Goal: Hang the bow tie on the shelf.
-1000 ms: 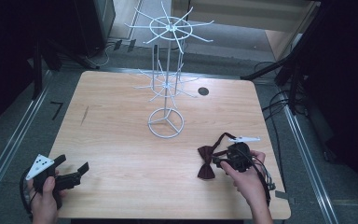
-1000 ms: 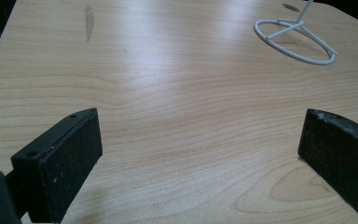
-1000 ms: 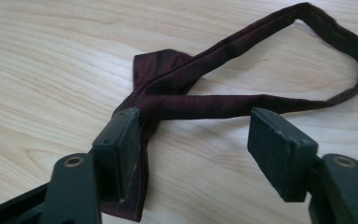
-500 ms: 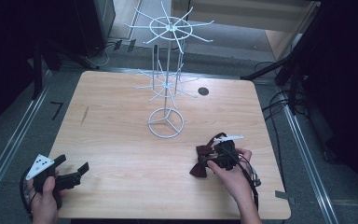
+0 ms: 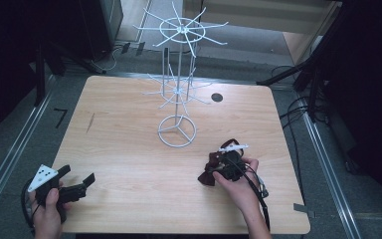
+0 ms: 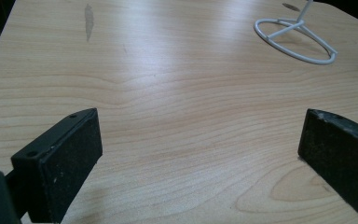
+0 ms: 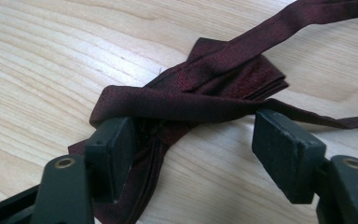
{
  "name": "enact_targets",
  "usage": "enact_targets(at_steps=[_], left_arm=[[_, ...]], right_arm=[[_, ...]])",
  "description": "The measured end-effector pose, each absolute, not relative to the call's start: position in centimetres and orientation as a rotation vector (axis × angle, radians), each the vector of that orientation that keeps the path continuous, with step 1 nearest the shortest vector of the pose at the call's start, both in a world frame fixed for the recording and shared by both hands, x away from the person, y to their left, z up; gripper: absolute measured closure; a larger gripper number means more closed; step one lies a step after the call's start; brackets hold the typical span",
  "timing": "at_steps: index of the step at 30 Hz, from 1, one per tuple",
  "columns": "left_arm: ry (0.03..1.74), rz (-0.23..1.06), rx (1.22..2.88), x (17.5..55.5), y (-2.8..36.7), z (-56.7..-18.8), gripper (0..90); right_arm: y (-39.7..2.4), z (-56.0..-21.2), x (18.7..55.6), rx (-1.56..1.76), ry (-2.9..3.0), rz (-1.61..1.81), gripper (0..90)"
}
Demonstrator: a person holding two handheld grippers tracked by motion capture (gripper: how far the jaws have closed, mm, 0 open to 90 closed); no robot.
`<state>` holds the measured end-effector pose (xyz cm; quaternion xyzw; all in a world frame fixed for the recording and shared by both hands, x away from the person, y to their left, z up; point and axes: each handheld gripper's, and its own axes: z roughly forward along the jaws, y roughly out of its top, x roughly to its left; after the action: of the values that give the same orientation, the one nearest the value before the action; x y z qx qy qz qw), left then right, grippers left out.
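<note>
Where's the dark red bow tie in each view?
High view: bow tie lower right on the table, at the right tool.
Left gripper view: not in it.
Right gripper view: bow tie across the middle, its strap over the gap between the open jaws.
Shared landmark: the wood-grain table; the white wire stand links high and left views.

Bow tie half hidden beneath the right gripper on the table

From above, the right gripper (image 5: 222, 167) and its hand (image 5: 241, 186) cover much of the dark red bow tie (image 5: 210, 172); in the right gripper view its strap (image 7: 326, 11) runs off the top edge; the wire stand (image 6: 296, 39) is cut off above its base ring.
</note>
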<state>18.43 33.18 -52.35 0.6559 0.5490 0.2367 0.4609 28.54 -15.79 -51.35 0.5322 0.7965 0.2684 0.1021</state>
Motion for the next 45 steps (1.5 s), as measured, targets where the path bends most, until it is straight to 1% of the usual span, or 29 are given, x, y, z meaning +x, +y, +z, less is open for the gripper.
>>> enact_targets(at_steps=[5, 6, 7, 8, 9, 15, 22, 23, 24, 36, 45], left_arm=[[1.35, 0.582, 1.614, 18.4, 33.2, -52.3, 0.2], [1.35, 0.582, 1.614, 18.4, 33.2, -52.3, 0.2], [1.35, 0.582, 1.613, 18.4, 33.2, -52.3, 0.2], [1.35, 0.582, 1.613, 18.4, 33.2, -52.3, 0.2], [1.35, 0.582, 1.614, 18.4, 33.2, -52.3, 0.2], [1.349, 0.583, 1.611, 18.4, 33.2, -52.4, 0.2], [1.349, 0.579, 1.612, 18.4, 33.2, -52.4, 0.2], [1.349, 0.579, 1.613, 18.4, 33.2, -52.4, 0.2], [1.349, 0.579, 1.613, 18.4, 33.2, -52.4, 0.2], [1.348, 0.577, 1.613, 18.4, 33.3, -52.4, 0.2], [1.348, 0.58, 1.612, 18.4, 33.2, -52.4, 0.2]], right_arm=[[-14.9, -51.9, 28.7, 1.537, 2.383, 0.781, 41.0], [-14.9, -51.9, 28.7, 1.537, 2.383, 0.781, 41.0], [-14.7, -51.9, 28.7, 1.524, 2.39, 0.782, 46.6], [-14.7, -51.9, 28.7, 1.524, 2.39, 0.782, 46.6], [-14.5, -51.9, 28.7, 1.513, 2.396, 0.786, 50.4], [-14.6, -51.9, 28.5, 1.466, 2.413, 0.815, 58.4], [-14.2, -51.8, 27.7, 1.315, 2.357, 0.755, 62.3], [-14.3, -51.7, 27.5, 1.266, 2.334, 0.734, 64.4], [-14.3, -51.6, 27.4, 1.238, 2.322, 0.737, 68.8], [-14.0, -51.0, 26.4, 1.057, 2.212, 0.693, 70.3], [-13.8, -50.2, 26.0, 1.003, 2.146, 0.726, 70.3]])
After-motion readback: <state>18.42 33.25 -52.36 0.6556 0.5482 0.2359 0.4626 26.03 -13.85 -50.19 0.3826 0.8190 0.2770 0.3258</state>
